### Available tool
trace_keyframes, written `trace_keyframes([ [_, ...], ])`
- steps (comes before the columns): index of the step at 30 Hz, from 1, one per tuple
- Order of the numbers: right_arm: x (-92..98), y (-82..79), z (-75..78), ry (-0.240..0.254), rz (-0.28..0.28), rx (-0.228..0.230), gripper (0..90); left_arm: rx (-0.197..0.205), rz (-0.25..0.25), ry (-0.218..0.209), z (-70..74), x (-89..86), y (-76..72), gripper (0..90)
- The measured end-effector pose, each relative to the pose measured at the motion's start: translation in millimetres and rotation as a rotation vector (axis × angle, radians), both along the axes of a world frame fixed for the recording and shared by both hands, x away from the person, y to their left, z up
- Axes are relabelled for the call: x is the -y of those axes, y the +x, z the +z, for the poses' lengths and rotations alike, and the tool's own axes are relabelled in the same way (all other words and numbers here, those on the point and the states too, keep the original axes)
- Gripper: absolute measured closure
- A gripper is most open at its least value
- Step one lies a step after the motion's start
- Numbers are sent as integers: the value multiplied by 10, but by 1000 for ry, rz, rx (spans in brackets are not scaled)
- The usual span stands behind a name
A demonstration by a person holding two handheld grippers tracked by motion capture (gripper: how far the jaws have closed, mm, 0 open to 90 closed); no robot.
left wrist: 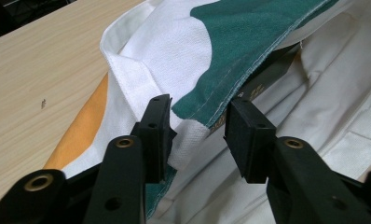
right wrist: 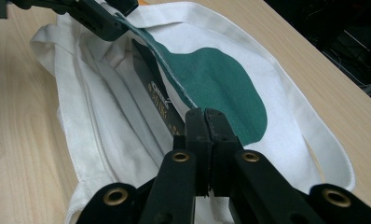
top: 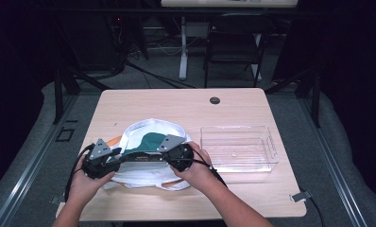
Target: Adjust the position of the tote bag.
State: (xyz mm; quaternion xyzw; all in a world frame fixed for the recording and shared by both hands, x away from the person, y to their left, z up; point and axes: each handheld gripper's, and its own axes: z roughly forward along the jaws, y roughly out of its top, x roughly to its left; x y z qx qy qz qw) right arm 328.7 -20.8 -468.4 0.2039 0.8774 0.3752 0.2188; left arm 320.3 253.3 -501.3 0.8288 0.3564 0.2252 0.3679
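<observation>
Overhead light brightens the table point(top: 176, 101) against dark surroundings; shadows are soft, the high view slightly grainy, and near jaws mildly blurred in both gripper views.

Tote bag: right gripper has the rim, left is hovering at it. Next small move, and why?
Probably close the left gripper on the bag's upper rim. The right gripper is already shut on that green-and-white edge of the tote bag, while the left's jaws stand apart with the edge between them, not pinched. A second grip should let both hands hold the mouth open; a black flat item sits inside.
</observation>
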Motion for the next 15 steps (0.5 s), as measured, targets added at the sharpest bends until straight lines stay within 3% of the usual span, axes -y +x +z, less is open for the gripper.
trace_keyframes([
  [15,-2,-9,-15,20,5,-1,895,25,-6,25,41,18,-22,773],
])
